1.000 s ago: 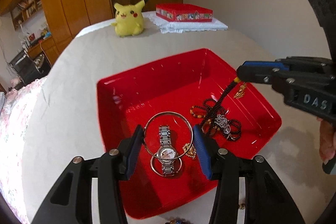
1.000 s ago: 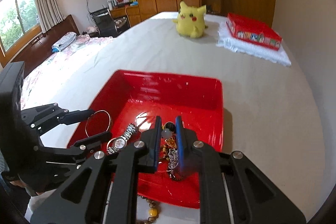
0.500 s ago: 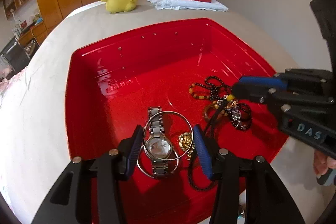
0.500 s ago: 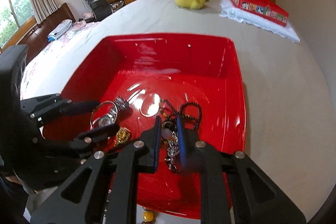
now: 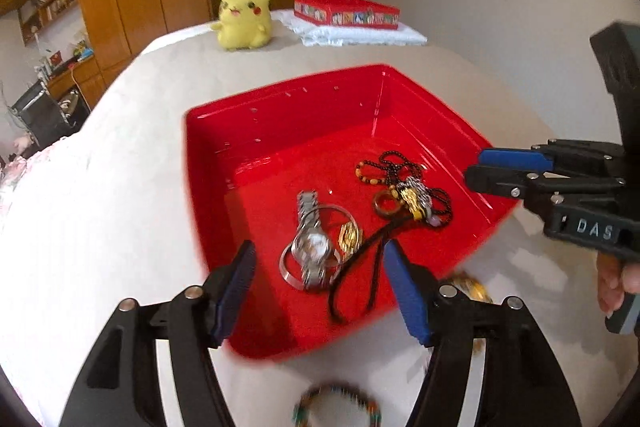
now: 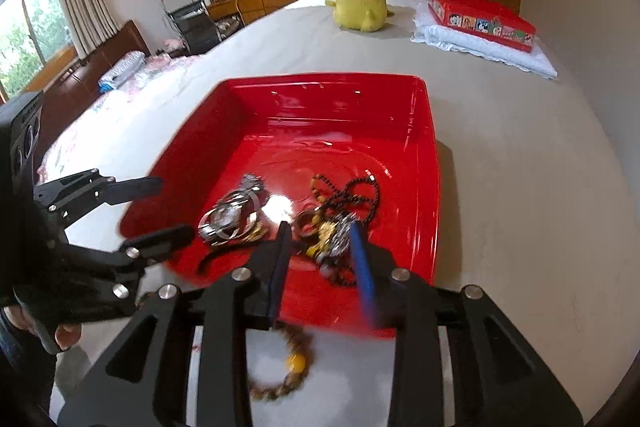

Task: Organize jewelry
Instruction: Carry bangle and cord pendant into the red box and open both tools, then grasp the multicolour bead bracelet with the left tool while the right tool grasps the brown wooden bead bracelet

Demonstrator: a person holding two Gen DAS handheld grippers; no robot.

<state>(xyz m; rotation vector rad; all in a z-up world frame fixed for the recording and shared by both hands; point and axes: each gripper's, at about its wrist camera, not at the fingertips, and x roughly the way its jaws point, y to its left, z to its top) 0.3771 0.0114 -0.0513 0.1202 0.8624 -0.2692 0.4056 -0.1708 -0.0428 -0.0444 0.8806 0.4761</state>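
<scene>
- Left gripper (image 5: pixel 318 279) hangs over the near edge of a red tray (image 5: pixel 280 107) on a cloth-covered table (image 5: pixel 100 207), jaws spread wide after just opening, nothing pinched between them.
- In the tray, at 12 o'clock from those jaws, lie a silver watch (image 5: pixel 310 243) and thin metal hoops (image 5: pixel 332 215), released.
- Right gripper (image 6: pixel 320 247) has just been parting its jaws too; now narrowly apart, they straddle a tangle of bead necklaces (image 6: pixel 340 219) without visibly pressing on it.
- A black cord (image 5: pixel 360 267) trails from that tangle toward the tray's near wall.
- Outside the tray, at 6 o'clock, a beaded bracelet (image 5: pixel 336 407) lies blurred on the cloth.
- Far across the table, at 12 o'clock, sit a yellow plush toy (image 6: pixel 362 3) and a red box (image 6: pixel 480 19) on a folded white cloth (image 6: pixel 492 51).
</scene>
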